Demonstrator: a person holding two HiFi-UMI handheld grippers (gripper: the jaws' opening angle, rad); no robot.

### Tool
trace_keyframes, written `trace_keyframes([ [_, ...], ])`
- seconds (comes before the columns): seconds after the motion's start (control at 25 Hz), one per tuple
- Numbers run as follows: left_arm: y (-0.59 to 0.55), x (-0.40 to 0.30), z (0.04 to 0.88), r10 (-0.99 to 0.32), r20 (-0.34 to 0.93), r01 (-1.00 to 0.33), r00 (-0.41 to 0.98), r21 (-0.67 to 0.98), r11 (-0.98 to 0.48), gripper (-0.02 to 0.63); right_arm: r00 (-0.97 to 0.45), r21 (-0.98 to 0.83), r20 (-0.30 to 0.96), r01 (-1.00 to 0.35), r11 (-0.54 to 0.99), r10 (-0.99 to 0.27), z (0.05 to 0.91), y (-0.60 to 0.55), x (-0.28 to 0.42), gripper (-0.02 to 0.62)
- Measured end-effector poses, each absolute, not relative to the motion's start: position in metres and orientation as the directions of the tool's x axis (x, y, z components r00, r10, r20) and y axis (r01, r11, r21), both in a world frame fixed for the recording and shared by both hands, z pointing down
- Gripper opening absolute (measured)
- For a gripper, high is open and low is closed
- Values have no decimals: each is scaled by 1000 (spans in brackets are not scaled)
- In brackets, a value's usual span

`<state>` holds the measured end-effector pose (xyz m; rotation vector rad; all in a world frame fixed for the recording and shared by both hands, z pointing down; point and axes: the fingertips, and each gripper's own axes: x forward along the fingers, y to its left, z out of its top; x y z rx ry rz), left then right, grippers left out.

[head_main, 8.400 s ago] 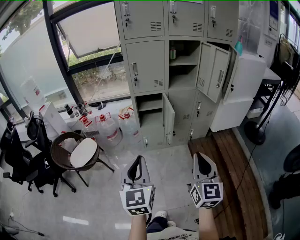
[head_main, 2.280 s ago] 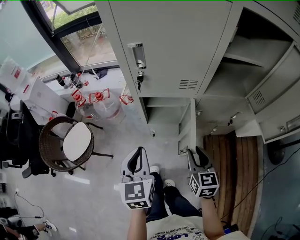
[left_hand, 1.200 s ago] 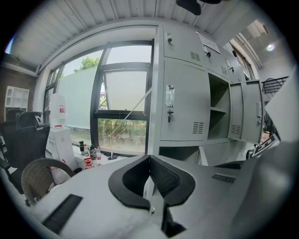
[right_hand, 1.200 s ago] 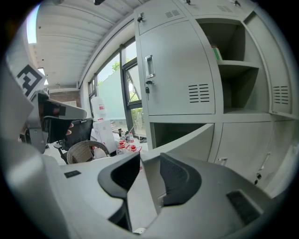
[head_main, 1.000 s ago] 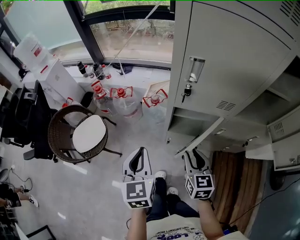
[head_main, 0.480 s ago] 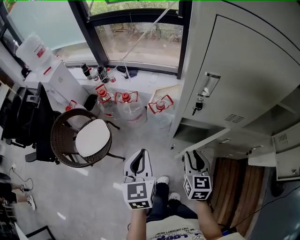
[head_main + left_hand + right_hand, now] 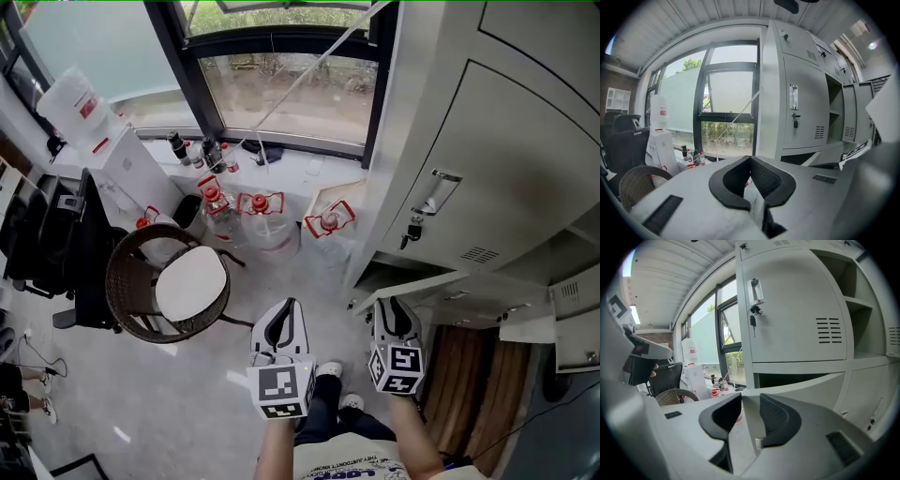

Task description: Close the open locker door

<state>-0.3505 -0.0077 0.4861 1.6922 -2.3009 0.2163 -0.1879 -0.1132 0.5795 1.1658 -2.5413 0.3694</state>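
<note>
**Right hand-held gripper** (image 7: 751, 403). Your jaws stand part-way apart and have just been closing in. The free vertical edge of the door stands between them. The right pad lies against it, a sliver of background shows past the left pad, so I would not call it clamped.

**Pale grey sheet-steel locker door, lower tier** (image 7: 422, 283). It hangs ajar at a shallow angle to the cabinet front. Its top edge starts at your right hand-held gripper and runs away to the right, toward what appears to be the hinge side. The door is directly ahead of this gripper and touching it. The dark mouth of its compartment (image 7: 398, 270) is just beyond the panel.

**Left hand-held gripper** (image 7: 281, 314). Your jaws meet at the tips with nothing between them. It hangs over bare floor to the left of the door's free corner and clear of it. It is the farther of your two.

**Grey steel locker bank** (image 7: 506, 159). The keyed door above is shut.

**Judgement.** The closing move belongs to your right hand. The free edge has only a short swing left, forward toward the cabinet face. Push square to the panel, not along its top edge.
</note>
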Motion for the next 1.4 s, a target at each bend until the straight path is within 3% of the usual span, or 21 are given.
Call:
trace_keyframes([
  [0.24,-19,-364,483,-915,300,-955,-269,43,294,5,-586,-97,387,-793,601,-712,579,-133,-200,112],
  [0.32,-23,-366,483,-919,297,-957,-261,43,286,5,-567,-112,385,-811,574,-728,581,-141,-199,55],
  [1.4,-73,-395,493,-916,313,-960,-250,46,277,5,-571,-137,396,-811,568,-719,592,-198,-227,55],
])
